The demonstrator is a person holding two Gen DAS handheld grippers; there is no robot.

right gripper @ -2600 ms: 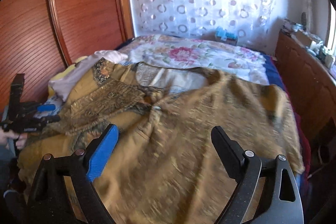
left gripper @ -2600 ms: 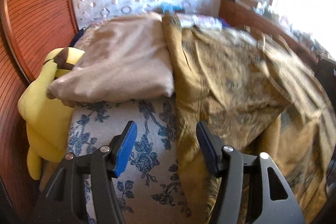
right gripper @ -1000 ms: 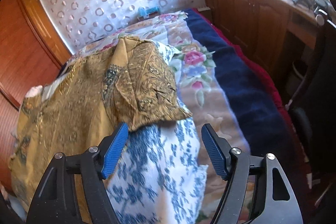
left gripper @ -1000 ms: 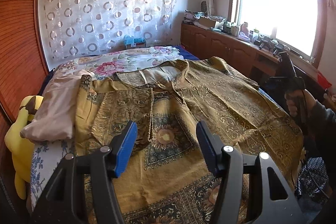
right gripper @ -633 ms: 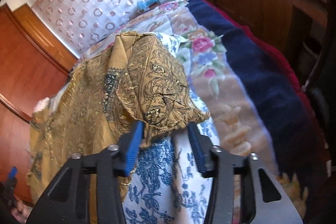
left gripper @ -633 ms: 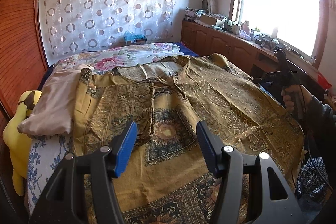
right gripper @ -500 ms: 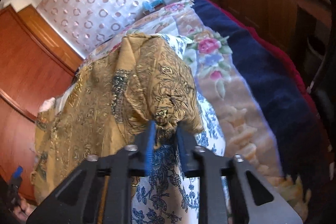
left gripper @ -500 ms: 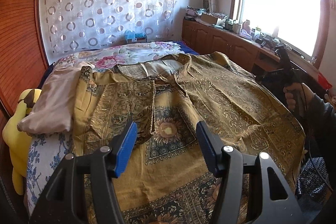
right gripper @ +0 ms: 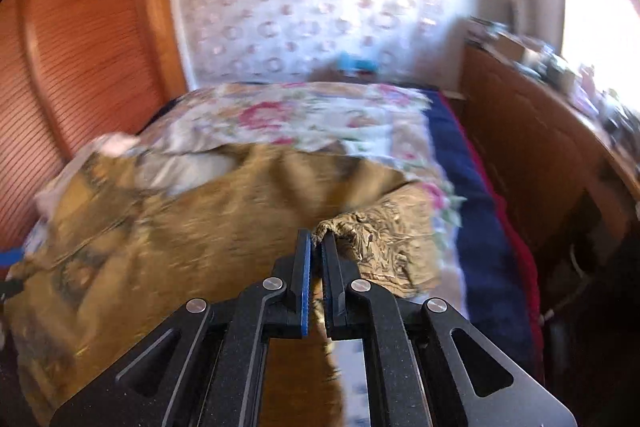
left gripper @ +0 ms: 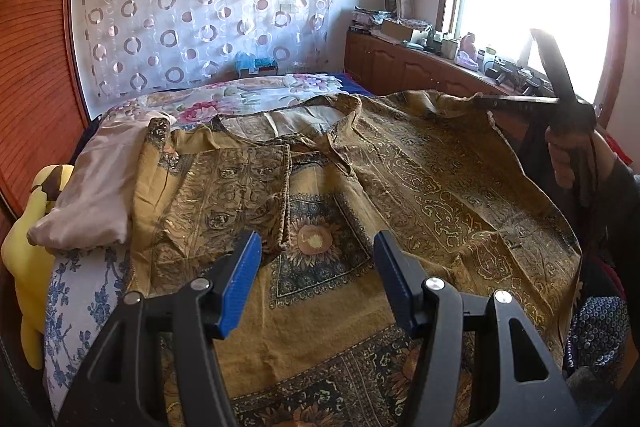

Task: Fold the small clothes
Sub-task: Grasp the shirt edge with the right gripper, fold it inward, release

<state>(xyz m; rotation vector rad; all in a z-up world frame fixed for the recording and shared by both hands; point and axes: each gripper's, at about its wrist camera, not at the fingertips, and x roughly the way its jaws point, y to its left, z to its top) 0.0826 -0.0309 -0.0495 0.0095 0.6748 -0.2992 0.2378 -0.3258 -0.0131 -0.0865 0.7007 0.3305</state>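
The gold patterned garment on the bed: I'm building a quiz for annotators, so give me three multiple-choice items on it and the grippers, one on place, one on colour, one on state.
1. Where is the folded beige cloth relative to the gold patterned garment in the left wrist view?
A. along its left edge
B. on its right sleeve
C. under the window

2. What colour are the pads of the left gripper?
A. red
B. blue
C. white

3. How is the right gripper?
A. wide open above the bed
B. shut on nothing
C. shut on the garment's sleeve

Answers:
1 A: the folded beige cloth lies beside the gold patterned garment at its left edge.
2 B: the left gripper has blue pads, open and apart over the cloth.
3 C: the right gripper has gold fabric pinched between its closed pads.
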